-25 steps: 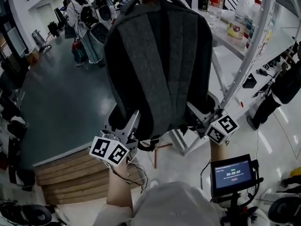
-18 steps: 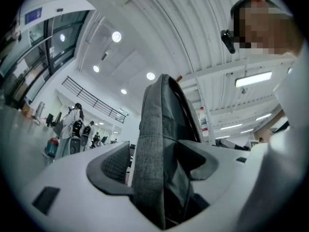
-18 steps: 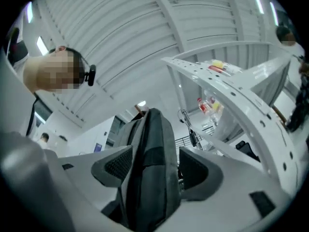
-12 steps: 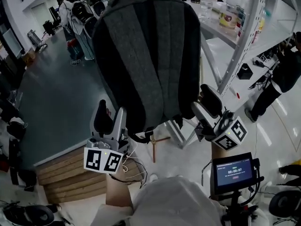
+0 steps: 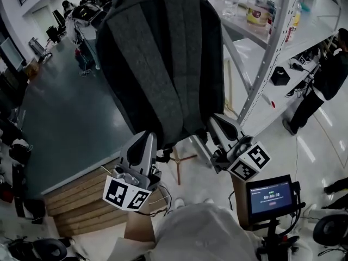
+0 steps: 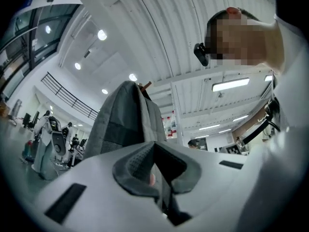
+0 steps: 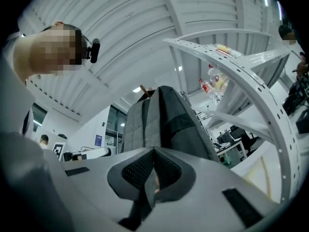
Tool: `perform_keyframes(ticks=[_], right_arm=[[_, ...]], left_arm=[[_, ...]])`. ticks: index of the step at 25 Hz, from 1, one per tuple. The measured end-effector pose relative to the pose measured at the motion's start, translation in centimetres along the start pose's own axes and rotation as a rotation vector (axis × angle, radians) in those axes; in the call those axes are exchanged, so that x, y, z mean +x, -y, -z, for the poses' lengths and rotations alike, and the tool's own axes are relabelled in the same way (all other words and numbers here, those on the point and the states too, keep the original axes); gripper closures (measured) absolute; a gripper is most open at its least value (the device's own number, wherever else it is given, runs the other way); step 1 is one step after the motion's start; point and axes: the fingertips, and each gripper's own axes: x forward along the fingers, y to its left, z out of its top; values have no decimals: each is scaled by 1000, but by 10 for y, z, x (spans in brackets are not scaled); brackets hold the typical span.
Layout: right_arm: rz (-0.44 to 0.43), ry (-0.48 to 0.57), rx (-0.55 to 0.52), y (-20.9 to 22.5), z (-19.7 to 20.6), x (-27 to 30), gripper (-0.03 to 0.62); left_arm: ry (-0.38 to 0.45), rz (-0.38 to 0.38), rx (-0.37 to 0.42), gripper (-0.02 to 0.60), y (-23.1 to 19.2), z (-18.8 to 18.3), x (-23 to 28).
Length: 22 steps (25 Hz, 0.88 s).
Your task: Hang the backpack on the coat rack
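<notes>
Backpack: the backpack (image 5: 163, 64) hangs upright from the top of the coat rack (image 6: 145, 85), its grey padded panel facing the person and its bottom clear of the floor.
Left gripper: the left gripper (image 5: 145, 141) sits near the bag's lower left edge. Its fingers have just been closing and now meet, with nothing between them.
Right gripper: the right gripper (image 5: 218, 123) sits near the lower right edge. Its fingers have likewise just been closing and are now together and empty.
Progress: the hanging looks done, since the bag carries its own weight.
Unknown: how far the top loop sits over the peg is hidden.
Risk, slip: a loop caught only on the peg's tip could slide off if the bag swings.
Risk, knock: pulling the grippers back carelessly could brush the bottom and start that swing.
Risk, tip: the load hangs on the near side, so a nudge could rock the rack toward the white shelving (image 5: 266, 53) at right.
</notes>
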Motion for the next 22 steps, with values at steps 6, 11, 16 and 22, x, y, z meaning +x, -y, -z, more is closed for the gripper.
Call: perform_keyframes(ticks=[6, 11, 16, 22], right_arm=[[-5, -19, -17, -5, 11, 9, 583], [57, -5, -39, 14, 14, 3, 583], [73, -38, -44, 13, 16, -3, 583], [74, -51, -25, 13, 18, -2, 583]], left_arm=[[-43, 68, -52, 574, 1, 16, 13], [-40, 134, -99, 574, 5, 29, 27], [-61, 125, -101, 575, 11, 31, 27], [-116, 134, -70, 574, 13, 43, 31]])
